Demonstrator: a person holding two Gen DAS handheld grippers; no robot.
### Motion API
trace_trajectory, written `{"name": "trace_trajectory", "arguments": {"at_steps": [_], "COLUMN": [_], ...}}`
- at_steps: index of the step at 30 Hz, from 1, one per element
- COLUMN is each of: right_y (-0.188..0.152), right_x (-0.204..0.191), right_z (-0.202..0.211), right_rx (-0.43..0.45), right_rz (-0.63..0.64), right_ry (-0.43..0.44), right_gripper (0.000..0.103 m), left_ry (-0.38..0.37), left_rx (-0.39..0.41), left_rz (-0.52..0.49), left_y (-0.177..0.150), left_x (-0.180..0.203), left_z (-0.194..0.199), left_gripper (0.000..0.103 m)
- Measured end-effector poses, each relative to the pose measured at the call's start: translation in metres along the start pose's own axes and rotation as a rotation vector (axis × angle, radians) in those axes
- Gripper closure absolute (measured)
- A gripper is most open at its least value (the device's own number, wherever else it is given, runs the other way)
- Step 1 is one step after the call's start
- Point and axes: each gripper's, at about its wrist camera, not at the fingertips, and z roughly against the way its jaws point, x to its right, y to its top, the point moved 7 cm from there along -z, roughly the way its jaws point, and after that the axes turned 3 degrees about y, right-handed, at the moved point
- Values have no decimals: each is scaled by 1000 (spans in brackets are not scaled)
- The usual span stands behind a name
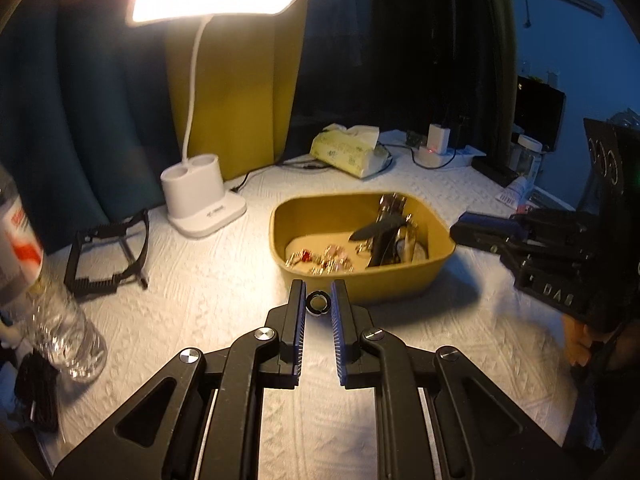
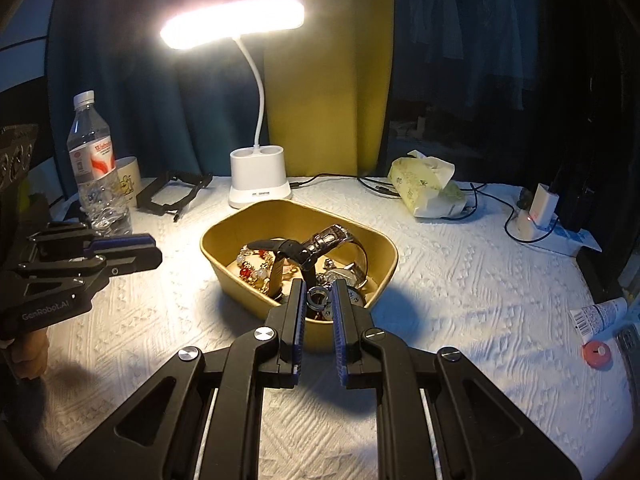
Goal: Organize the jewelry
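Note:
A yellow tray [image 1: 400, 286] sits on the white cloth and holds watches [image 2: 328, 240], beaded bracelets [image 2: 256, 266] and other small jewelry. My left gripper [image 1: 319, 304] is shut on a small silver ring [image 1: 319, 303], held just in front of the tray's near wall. My right gripper [image 2: 319, 298] is shut on another silver ring [image 2: 319, 295], held over the tray's near rim [image 2: 320, 336]. The left gripper also shows in the right wrist view [image 2: 120, 250], left of the tray. The right gripper also shows in the left wrist view [image 1: 492, 236], right of the tray.
A lit white desk lamp [image 2: 260, 188] stands behind the tray. A water bottle [image 2: 96, 168], a mug [image 2: 128, 180] and a black folding stand [image 2: 172, 192] are at the left. A tissue pack [image 2: 428, 188], cables and a charger [image 2: 536, 212] are at the right. A small red cap [image 2: 597, 354] lies near the right edge.

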Motion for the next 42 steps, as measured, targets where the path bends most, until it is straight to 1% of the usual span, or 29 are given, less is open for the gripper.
{"name": "trace_trajectory", "arguments": {"at_steps": [6,9,13,16,23,26,27,28,29,31,34,42], "right_y": [2,2,2,1,2,2,2,2,2,2,2,1], "right_x": [1,6,9,10,14,14,15,16,16,17,17,13], "right_z": [-3,-6,-11,-16,-19,-21,-21,-22,-23,-25,-24,-19], "right_rx": [7,10,7,-1,4,-2,-3,-6,-9,-16,-20,-29], "right_rz": [-1,-18,-33,-39,-73,-74,-76,-79,-81,-80,-83,-76], "right_ry": [-2,-12,-14,-11,15,8,3,-2,-6,-20,-34,-40], "right_gripper": [91,91,91,91,91,90,90,90,90,90,90,89], "left_ry": [15,18,3,-1,-28,-33,-36,-39,-41,-41,-47,-71], "left_rx": [28,38,18,11,-66,-67,-68,-67,-64,-57,-50,-30], "left_rz": [-12,10,97,124,150,145,146,148,150,151,152,169], "left_y": [14,20,23,23,14,13,13,13,14,14,15,14], "left_x": [5,4,-1,-3,-5,-5,-4,-5,-5,-5,-4,-6], "left_z": [-13,-22,-40,-47,-61,-61,-60,-59,-58,-55,-50,-33], "left_gripper": [89,89,89,89,89,88,88,83,76,70,69,68]}}
